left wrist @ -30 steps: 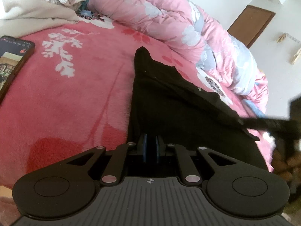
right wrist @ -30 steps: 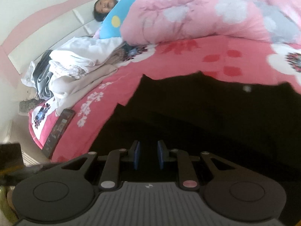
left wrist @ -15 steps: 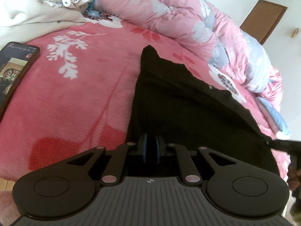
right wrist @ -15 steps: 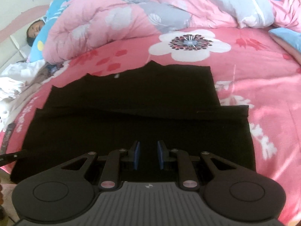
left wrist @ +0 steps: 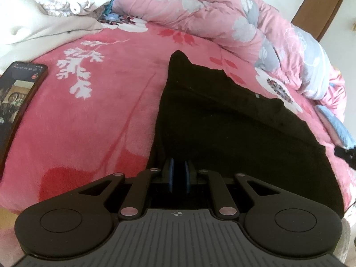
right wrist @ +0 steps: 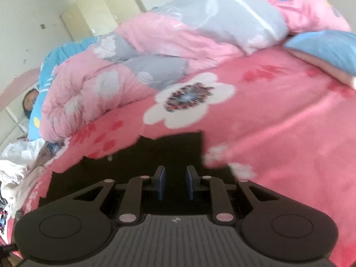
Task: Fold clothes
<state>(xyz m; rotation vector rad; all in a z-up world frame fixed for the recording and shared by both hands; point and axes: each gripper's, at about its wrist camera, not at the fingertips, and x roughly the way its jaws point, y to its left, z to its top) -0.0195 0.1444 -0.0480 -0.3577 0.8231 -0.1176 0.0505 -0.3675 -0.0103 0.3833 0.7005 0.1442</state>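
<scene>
Here the black garment [left wrist: 233, 133] lies spread flat on the pink floral blanket [left wrist: 100, 115], near the bed's front edge, already doubled along its length by the look of the layered edges. Its far corner peaks up toward the rumpled pink-and-grey quilt [left wrist: 211, 17].

Left gripper [left wrist: 178, 175]: jaws nearly together, a thin gap between the blue pads, sitting over the garment's near left edge. Whether cloth is pinched between them cannot be told; black on black hides it. Right gripper [right wrist: 175, 183]: jaws set apart with a clear gap, nothing seen pressed between the pads, above the garment's right end [right wrist: 173, 146]. That view is motion-blurred.

Handling, as judged: soft, light, limp knit or fleece; no stiffness, so it will sag and drape from any single hold. The plush blanket likely drags on it, so lifting beats sliding. Best holds are the corners and the folded edges, one per gripper, taking all layers together so the lower one does not stay behind. A shallow pinch could slip off a thick doubled hem.

Surface: soft bed, yielding, fuzzy pile. A phone [left wrist: 17, 102] with a lit screen lies at the left, well apart from the garment. Pale clothes [left wrist: 44, 17] are heaped at the far left. A person lies under a blue cover [right wrist: 46, 71] at the head of the bed. White walls, brown door [left wrist: 318, 13] beyond.
</scene>
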